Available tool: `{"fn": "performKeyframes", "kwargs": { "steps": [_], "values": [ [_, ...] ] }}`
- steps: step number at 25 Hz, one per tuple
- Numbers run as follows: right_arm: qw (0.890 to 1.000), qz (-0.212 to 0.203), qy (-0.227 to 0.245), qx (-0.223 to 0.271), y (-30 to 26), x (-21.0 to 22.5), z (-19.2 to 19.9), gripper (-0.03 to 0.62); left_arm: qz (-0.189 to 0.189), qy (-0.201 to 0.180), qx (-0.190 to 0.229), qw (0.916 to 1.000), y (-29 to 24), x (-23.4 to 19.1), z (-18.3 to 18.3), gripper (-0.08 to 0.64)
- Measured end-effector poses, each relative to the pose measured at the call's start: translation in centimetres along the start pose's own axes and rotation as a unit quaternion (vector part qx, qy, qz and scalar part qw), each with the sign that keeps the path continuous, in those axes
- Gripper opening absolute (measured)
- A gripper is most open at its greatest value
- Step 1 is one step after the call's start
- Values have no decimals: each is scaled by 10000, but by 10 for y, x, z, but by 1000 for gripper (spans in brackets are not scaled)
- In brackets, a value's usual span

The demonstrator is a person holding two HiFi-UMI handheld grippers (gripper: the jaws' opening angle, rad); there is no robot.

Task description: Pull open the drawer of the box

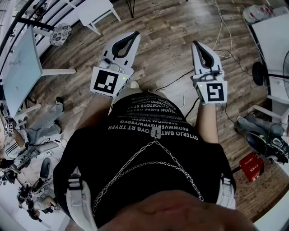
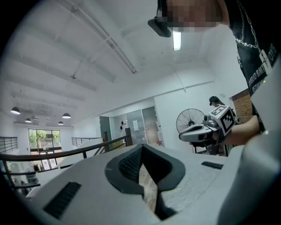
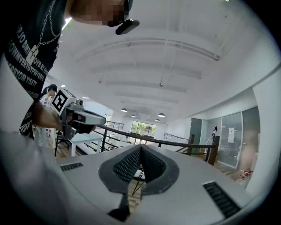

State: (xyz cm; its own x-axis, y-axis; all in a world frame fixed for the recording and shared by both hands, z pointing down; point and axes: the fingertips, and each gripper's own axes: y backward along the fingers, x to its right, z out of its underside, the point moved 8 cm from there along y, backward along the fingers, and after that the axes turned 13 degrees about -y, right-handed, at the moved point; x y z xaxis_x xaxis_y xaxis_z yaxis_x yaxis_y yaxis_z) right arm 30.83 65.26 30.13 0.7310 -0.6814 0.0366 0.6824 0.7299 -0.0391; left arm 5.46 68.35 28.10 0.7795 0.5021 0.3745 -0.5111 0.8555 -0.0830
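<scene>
No box or drawer shows in any view. In the head view a person holds both grippers out in front of the body, above a wooden floor (image 1: pixel 167 49). My left gripper (image 1: pixel 135 34) has its white jaws closed tip to tip with nothing between them. My right gripper (image 1: pixel 195 44) is likewise shut and empty. In the left gripper view the left gripper (image 2: pixel 141 146) points up into the room, its dark pads meeting at the tip, and the right gripper (image 2: pixel 181 137) shows at the right. In the right gripper view the right gripper (image 3: pixel 140 146) is shut.
A white table (image 1: pixel 20 72) stands at the left and a white stool (image 1: pixel 97 11) at the top. Cables (image 1: pixel 221 31) trail over the floor. A red box (image 1: pixel 251 166) and shoes (image 1: pixel 266 140) lie at the right. A fan (image 2: pixel 190 119) and a railing (image 3: pixel 175 143) stand farther off.
</scene>
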Motion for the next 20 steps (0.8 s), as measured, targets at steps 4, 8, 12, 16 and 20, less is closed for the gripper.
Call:
{"fn": "performKeyframes", "kwargs": {
  "steps": [4,8,12,16,20],
  "values": [
    [10000,62,-47,59,-8,-15,-5,-5,-179,-171,184,9995,10,-11,-3,6],
    [9998,122,-86,104,-13,-43,-16,-4,-279,-95,211,9993,33,-26,1,6],
    [9996,251,-147,62,-36,-75,-18,-3,-317,-26,186,9993,57,-56,19,6],
    [9987,460,-60,-208,-79,-101,-11,-3,-175,100,161,9997,63,-101,50,6],
    [9979,461,-29,-460,-104,-130,-9,-3,43,356,493,9981,78,-130,71,6]
  ]
}}
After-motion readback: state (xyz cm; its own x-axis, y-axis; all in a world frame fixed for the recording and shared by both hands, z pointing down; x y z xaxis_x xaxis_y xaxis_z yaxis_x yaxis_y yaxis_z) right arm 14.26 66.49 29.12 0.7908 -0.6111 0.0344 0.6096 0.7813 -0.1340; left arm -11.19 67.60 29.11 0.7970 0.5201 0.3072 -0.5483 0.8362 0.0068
